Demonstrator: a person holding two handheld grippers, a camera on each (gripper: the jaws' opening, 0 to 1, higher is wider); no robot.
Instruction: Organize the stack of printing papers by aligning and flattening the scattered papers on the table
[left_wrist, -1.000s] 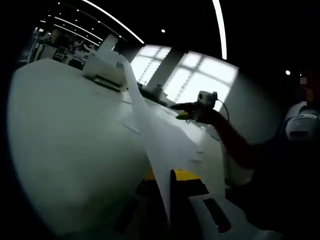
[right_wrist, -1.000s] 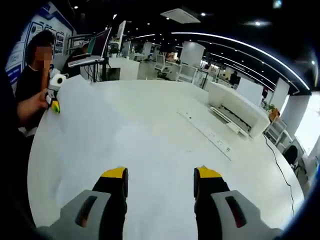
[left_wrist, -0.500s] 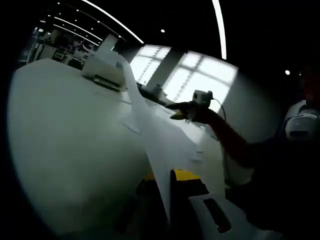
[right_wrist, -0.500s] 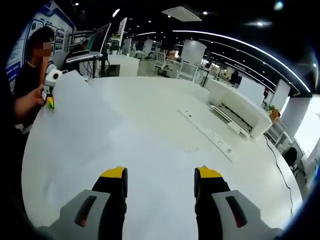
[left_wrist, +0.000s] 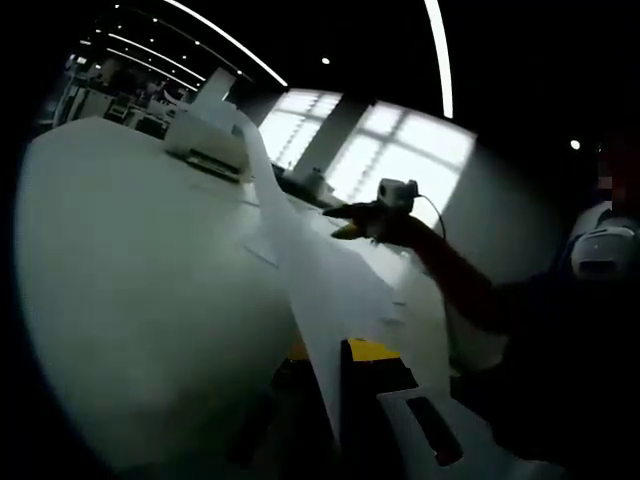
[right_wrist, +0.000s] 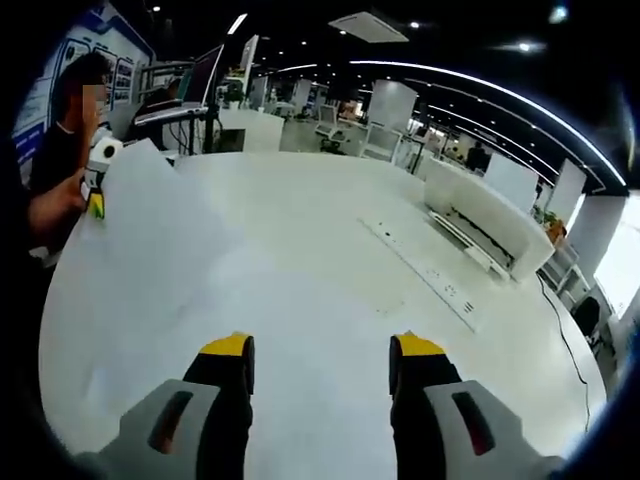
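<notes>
A large sheet of printing paper (right_wrist: 190, 290) lies on the white table (right_wrist: 330, 200), its far corner lifted and pinched by your left gripper (right_wrist: 97, 205). Your right gripper (right_wrist: 320, 365), jaws apart and empty, hovers over the sheet's near edge, nearer the flat part.

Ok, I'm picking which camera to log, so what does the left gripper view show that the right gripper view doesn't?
Left gripper view: the left tool clamped on a paper sheet seen edge-on, bright windows, and the right tool held in a hand.
Right gripper view: the right tool's open jaws above the white table, a monitor and a long strip on the tabletop.
Both: the table, the raised sheet and a white machine.
</notes>
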